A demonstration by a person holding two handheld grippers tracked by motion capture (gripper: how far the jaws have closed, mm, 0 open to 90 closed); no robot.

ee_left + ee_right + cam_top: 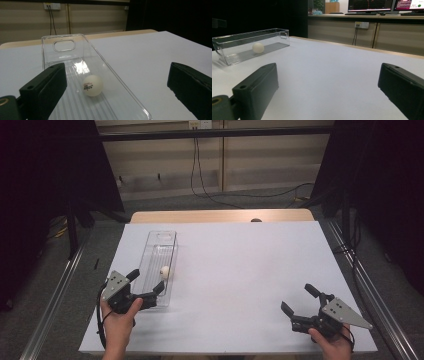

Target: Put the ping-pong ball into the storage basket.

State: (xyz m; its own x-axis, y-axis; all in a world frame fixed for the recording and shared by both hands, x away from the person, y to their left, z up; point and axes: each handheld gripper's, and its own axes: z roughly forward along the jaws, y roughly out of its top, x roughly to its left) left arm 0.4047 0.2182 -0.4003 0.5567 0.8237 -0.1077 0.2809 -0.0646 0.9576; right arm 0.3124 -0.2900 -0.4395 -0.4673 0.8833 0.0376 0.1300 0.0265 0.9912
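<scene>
Holding white ball (92, 85): clear bin (65, 45).

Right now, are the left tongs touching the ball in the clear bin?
Apart. The left gripper view shows the ball lying on the bin floor, with bare gaps between it and both open jaws of the left tongs.

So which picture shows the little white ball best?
The left gripper view: the ball sits close up in the clear box, with its dark print showing. In the high view it is a tiny white dot; in the right gripper view it is small and far off.
</scene>
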